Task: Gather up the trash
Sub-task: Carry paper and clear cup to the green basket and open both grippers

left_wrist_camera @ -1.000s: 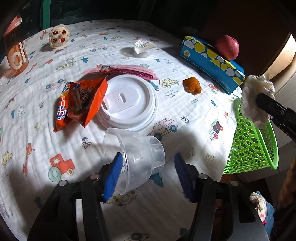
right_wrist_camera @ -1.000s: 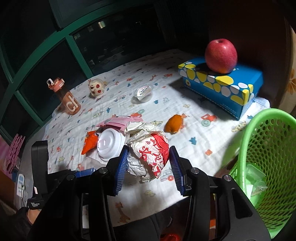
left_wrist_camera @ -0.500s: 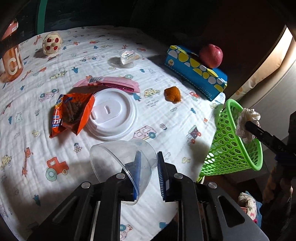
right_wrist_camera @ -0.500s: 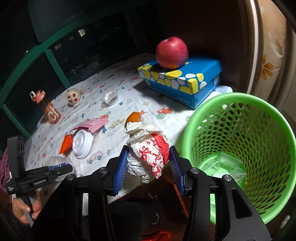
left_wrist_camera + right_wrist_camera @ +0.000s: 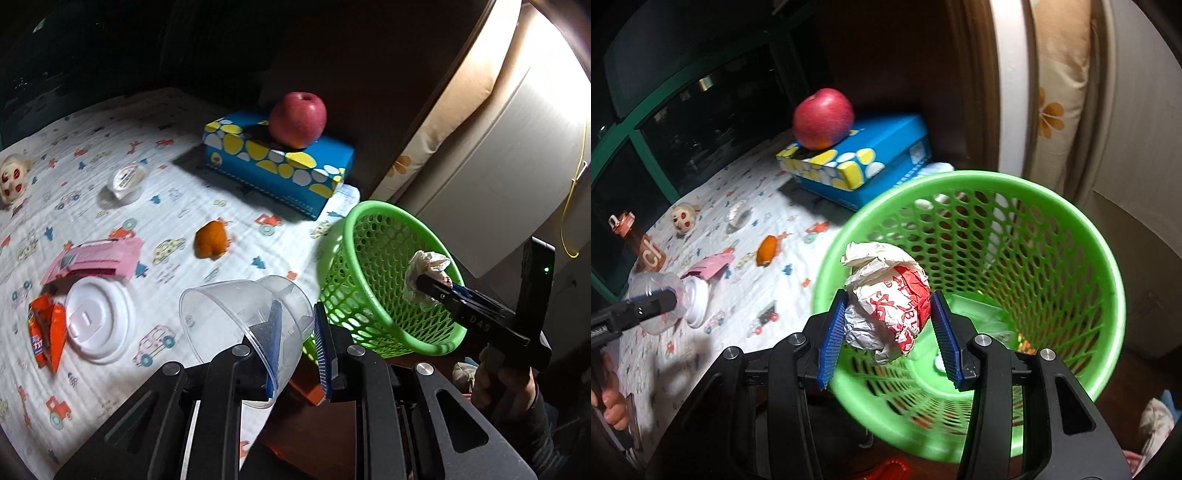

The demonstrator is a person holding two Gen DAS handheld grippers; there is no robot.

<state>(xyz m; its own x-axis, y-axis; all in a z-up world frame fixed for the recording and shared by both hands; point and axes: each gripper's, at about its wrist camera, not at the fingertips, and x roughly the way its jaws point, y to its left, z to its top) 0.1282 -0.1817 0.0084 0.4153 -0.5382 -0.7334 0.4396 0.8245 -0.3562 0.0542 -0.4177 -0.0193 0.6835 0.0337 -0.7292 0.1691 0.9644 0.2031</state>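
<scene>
Now the left gripper (image 5: 295, 332) is clamped on the wall of a clear plastic cup (image 5: 243, 314), held beside the green basket (image 5: 1100, 295). Above that basket's mouth, the right gripper (image 5: 888, 328) clamps a crumpled wrapper (image 5: 886, 310); clear plastic lies inside.

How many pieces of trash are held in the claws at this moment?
2. The clear plastic cup is pinched by its wall in the left claw, above the cloth. The crumpled wrapper sits in the right claw, over the green basket.
</scene>
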